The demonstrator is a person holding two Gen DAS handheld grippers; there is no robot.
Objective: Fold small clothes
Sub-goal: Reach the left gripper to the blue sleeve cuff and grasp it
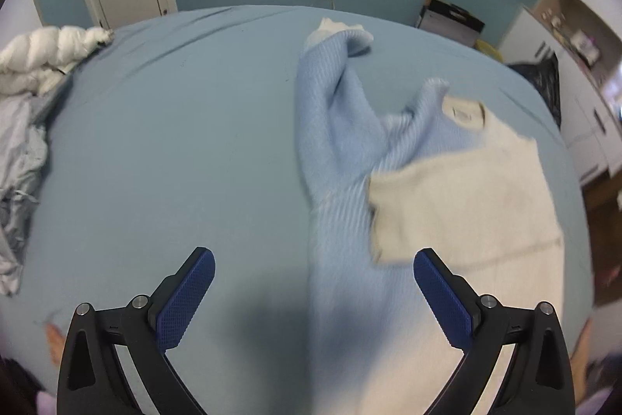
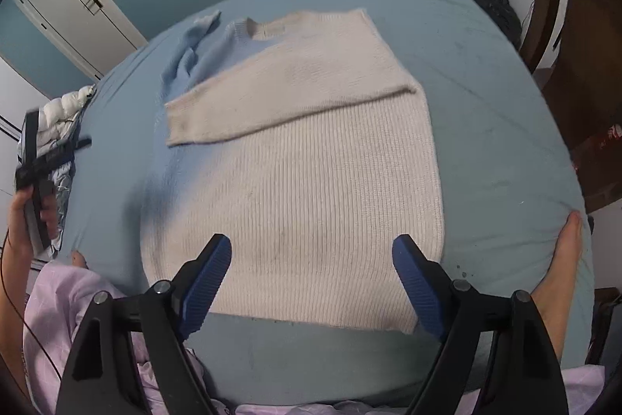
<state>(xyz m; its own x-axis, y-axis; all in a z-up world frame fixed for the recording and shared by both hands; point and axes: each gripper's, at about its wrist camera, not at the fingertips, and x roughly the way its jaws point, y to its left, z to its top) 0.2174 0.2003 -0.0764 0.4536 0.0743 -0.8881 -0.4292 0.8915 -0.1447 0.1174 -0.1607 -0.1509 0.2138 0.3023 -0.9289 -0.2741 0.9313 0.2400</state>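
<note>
One ribbed knit sweater [image 2: 311, 181], cream on one half and pale blue on the other, lies flat in the middle of the right wrist frame on a smooth blue-sheeted bed [image 2: 497, 111]. Its cream sleeve is folded across the chest; its blue sleeve [image 1: 330, 111] trails toward the upper centre of the left wrist frame. Two claws, the left claw [image 1: 314, 298] and the right claw [image 2: 311, 286], each stand apart, empty. One white puffy quilt [image 1: 42, 57] sits upper left.

Cream-and-pale-blue ribbed sweater [image 2: 311, 162] on blue sheet [image 2: 486, 104]; blue-padded tongs [image 2: 311, 275]
</note>
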